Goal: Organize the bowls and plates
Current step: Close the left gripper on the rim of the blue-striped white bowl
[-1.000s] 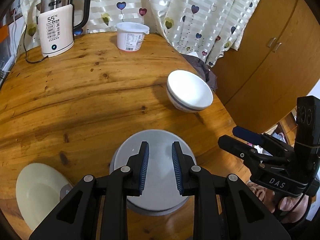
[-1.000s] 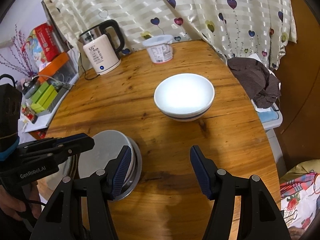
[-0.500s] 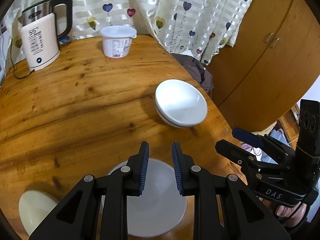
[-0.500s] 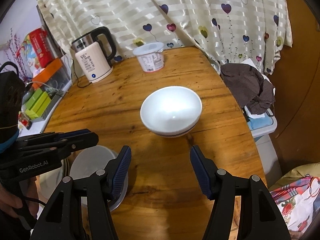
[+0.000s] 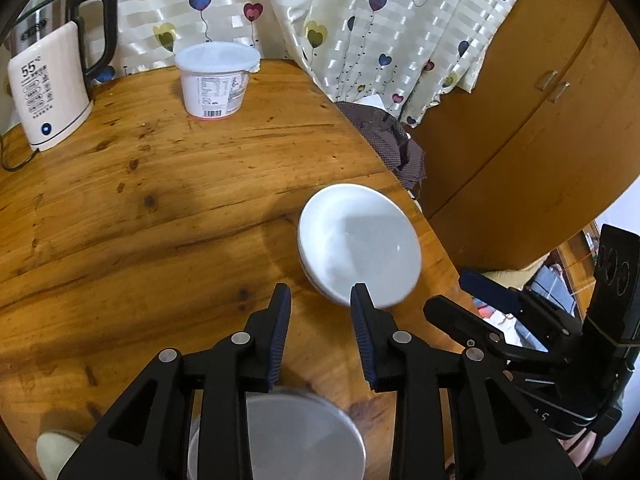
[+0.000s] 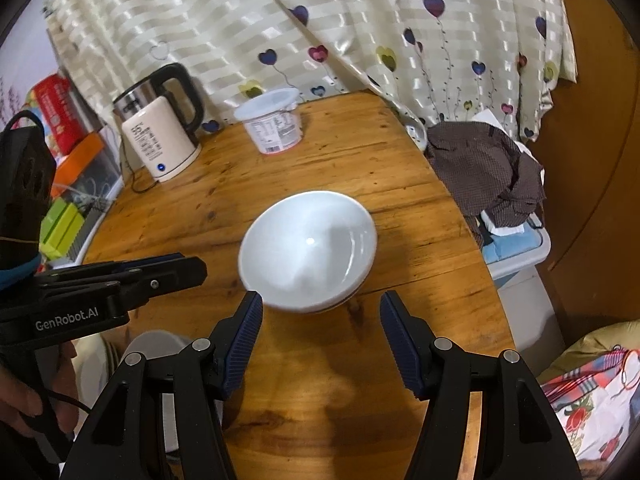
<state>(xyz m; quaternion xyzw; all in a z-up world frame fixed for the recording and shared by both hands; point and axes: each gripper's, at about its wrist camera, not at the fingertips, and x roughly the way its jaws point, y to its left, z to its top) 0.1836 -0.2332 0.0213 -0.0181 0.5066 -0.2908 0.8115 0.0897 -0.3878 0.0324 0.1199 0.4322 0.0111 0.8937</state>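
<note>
Two white bowls (image 5: 360, 248) sit nested near the right edge of the round wooden table (image 5: 160, 200); the right wrist view shows them (image 6: 308, 248) just ahead of my right gripper (image 6: 322, 304). That gripper is open, its pads level with the bowls' near rim and not touching it. My left gripper (image 5: 320, 296) hangs just left of the bowls, its jaws opening with nothing between them. A grey plate (image 5: 288, 436) lies under the left gripper, and a cream plate (image 5: 52, 448) shows at the bottom left.
A white kettle (image 5: 48, 88) and a lidded plastic tub (image 5: 214, 76) stand at the table's far side by the curtain. A brown cloth (image 6: 488, 168) lies on a box past the right edge. A wooden cabinet (image 5: 540, 120) stands to the right.
Both grippers have moved forward toward the white bowls. The grey plate has slid to the bottom of the left view. The left jaws have spread wider.
</note>
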